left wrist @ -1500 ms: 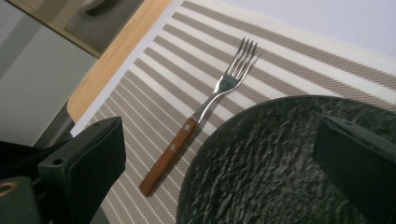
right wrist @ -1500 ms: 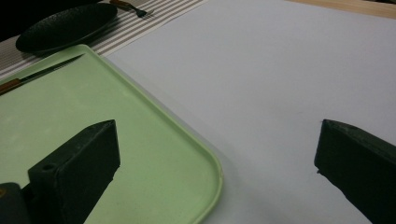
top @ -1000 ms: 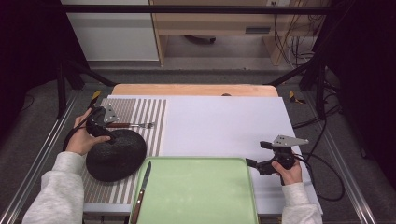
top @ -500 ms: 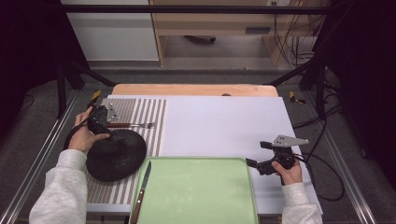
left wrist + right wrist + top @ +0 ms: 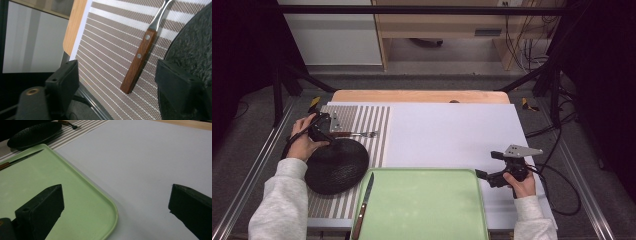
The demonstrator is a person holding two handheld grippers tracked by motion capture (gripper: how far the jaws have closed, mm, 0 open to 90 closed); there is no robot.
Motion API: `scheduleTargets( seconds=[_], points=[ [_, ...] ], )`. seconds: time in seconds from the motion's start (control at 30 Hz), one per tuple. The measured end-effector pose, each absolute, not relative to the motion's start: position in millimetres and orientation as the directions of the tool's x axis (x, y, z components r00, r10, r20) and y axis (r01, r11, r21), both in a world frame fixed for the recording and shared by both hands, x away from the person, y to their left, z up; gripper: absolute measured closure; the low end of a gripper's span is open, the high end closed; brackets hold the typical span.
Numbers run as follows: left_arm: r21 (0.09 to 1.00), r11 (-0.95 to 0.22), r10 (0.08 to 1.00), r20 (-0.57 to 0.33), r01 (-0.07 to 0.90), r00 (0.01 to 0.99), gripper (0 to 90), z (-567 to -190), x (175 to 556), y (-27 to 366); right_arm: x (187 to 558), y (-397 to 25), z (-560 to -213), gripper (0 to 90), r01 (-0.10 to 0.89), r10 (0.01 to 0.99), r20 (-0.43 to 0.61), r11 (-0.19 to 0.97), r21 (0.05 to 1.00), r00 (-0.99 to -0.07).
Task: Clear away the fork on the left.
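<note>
While the jaws wait: both pairs wide apart
Fork (image 5: 140, 58): flat on striped mat (image 5: 362, 117), near table's far left corner, handle between left gripper (image 5: 125, 82) jaws, touching neither
Right gripper (image 5: 116, 202): over green tray's (image 5: 82, 195) corner

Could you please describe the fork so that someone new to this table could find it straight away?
Look at the striped placemat at the table's left. The fork lies there beside the black plate, before the open left gripper. Its riveted wooden handle distinguishes it.
</note>
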State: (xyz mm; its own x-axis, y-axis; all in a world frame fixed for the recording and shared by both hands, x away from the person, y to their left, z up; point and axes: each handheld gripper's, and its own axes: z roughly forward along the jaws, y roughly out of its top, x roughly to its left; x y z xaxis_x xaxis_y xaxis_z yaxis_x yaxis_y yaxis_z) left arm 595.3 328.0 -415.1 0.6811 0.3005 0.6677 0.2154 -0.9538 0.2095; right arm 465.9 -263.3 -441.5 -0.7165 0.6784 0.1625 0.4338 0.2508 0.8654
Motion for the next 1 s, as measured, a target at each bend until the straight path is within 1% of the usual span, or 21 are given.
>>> scheduleTargets(
  seconds=[0.03, 0.07, 0.13, 0.27, 0.37, 0.4, 0.5, 0.53, 0.6, 0.63, 0.73, 0.77, 0.83, 1.0],
  points=[
    [0.210, -0.954, 0.301, 0.668, 0.215, 0.681, 21.4, -415.1, 595.3, 328.0, 466.0, -263.3, -441.8, 0.5, 0.433, 0.678, 0.163, 0.250, 0.866, -0.717],
    [0.172, -0.964, 0.264, 0.682, 0.202, 0.682, 23.4, -416.9, 597.0, 327.9, 466.0, -263.2, -441.9, 0.5, 0.434, 0.679, 0.163, 0.250, 0.865, -0.716],
    [0.180, -0.964, 0.267, 0.677, 0.198, 0.686, 23.9, -418.6, 598.2, 328.3, 465.9, -263.1, -441.9, 0.5, 0.435, 0.679, 0.164, 0.250, 0.865, -0.716],
    [0.143, -0.973, 0.230, 0.675, 0.182, 0.701, 26.6, -422.3, 602.0, 330.3, 466.0, -263.4, -441.8, 0.5, 0.434, 0.678, 0.163, 0.251, 0.865, -0.716],
    [0.134, -0.972, 0.231, 0.672, 0.191, 0.703, 28.3, -423.8, 603.0, 331.9, 465.9, -263.2, -441.8, 0.5, 0.435, 0.678, 0.165, 0.250, 0.865, -0.716],
    [0.114, -0.974, 0.220, 0.672, 0.195, 0.707, 28.4, -425.8, 603.8, 333.5, 465.9, -263.1, -441.9, 0.5, 0.435, 0.678, 0.164, 0.249, 0.865, -0.716],
    [0.100, -0.974, 0.218, 0.668, 0.204, 0.712, 30.0, -427.6, 604.5, 335.5, 465.9, -263.3, -441.8, 0.5, 0.435, 0.679, 0.164, 0.250, 0.865, -0.716],
    [0.096, -0.976, 0.207, 0.667, 0.193, 0.715, 32.6, -429.5, 604.6, 337.3, 466.0, -263.5, -441.8, 0.5, 0.434, 0.679, 0.162, 0.251, 0.865, -0.716],
    [0.092, -0.977, 0.204, 0.669, 0.193, 0.715, 34.4, -430.4, 604.6, 338.1, 466.0, -263.5, -441.8, 0.5, 0.434, 0.679, 0.162, 0.252, 0.865, -0.716],
    [0.076, -0.979, 0.191, 0.677, 0.190, 0.711, 35.4, -431.8, 604.5, 339.4, 466.0, -263.4, -441.9, 0.5, 0.434, 0.678, 0.162, 0.251, 0.865, -0.717],
    [0.084, -0.979, 0.193, 0.677, 0.185, 0.710, 37.5, -432.7, 604.6, 340.9, 466.0, -263.2, -441.9, 0.5, 0.435, 0.678, 0.164, 0.249, 0.865, -0.716],
    [0.090, -0.980, 0.193, 0.678, 0.180, 0.709, 40.3, -433.3, 604.7, 341.8, 465.9, -263.2, -442.0, 0.6, 0.434, 0.679, 0.164, 0.250, 0.865, -0.716],
    [0.088, -0.981, 0.188, 0.677, 0.175, 0.712, 42.3, -434.0, 604.8, 341.9, 466.0, -263.3, -441.9, 0.5, 0.435, 0.679, 0.164, 0.250, 0.865, -0.716],
    [0.049, -0.986, 0.151, 0.662, 0.158, 0.734, 46.8, -440.0, 606.0, 341.5, 465.9, -263.2, -442.0, 0.5, 0.435, 0.679, 0.163, 0.250, 0.865, -0.715]
  ],
)
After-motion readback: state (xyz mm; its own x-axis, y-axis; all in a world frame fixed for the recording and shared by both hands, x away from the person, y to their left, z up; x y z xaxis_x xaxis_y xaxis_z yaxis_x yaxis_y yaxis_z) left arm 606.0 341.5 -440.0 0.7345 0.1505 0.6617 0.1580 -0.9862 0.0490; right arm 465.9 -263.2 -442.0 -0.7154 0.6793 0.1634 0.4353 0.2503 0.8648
